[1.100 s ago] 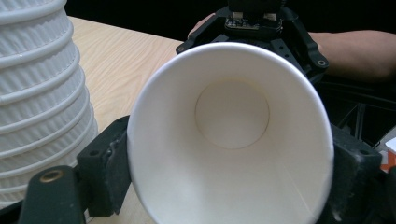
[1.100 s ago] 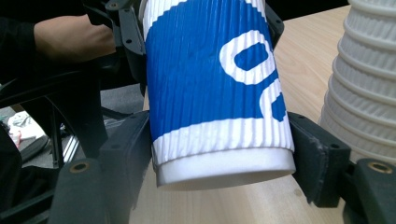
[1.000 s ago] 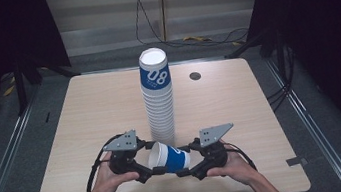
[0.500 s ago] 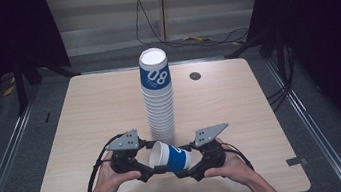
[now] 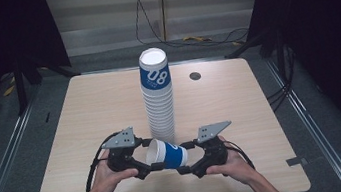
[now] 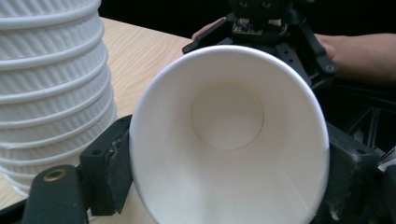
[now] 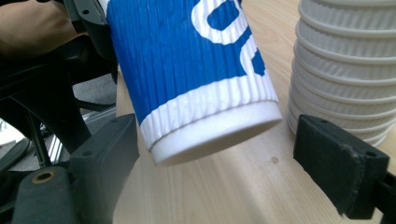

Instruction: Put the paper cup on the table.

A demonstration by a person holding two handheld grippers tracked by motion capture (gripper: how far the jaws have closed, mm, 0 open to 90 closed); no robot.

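While the cup [image 5: 166, 153] lies on its side betw. the two grippers near the table's [image 5: 86, 118] front edge, just in front of the stack [image 5: 158, 95], its mouth faces the left gripper [image 5: 142, 160] and its base the right gripper [image 5: 188, 161].

Cup: paper, ribbed blue sleeve w/ big white print, white band at the base, plain white inside. Left gripper view looks straight into it: round rim, flat bottom disc, a seam down the inner wall. Right gripper view shows the base tilted, hanging a bit above the wood, ribs running lengthwise.

Left gripper: pads pinch the cup at the rim, one each side, touching the wall. The cup hangs from that grip.

Right gripper: jaws have just been opening and now stand spread wide; the cup's base sits betw. them w/ clear gaps both sides, no contact.

Stack: tall column of upturned cups, top one blue w/ white "08", lower ones showing white ribbed rims only. It stands mid-table, upright, near the held cup but apart from it. A hand [image 5: 107, 178] holds each gripper from the bottom edge.
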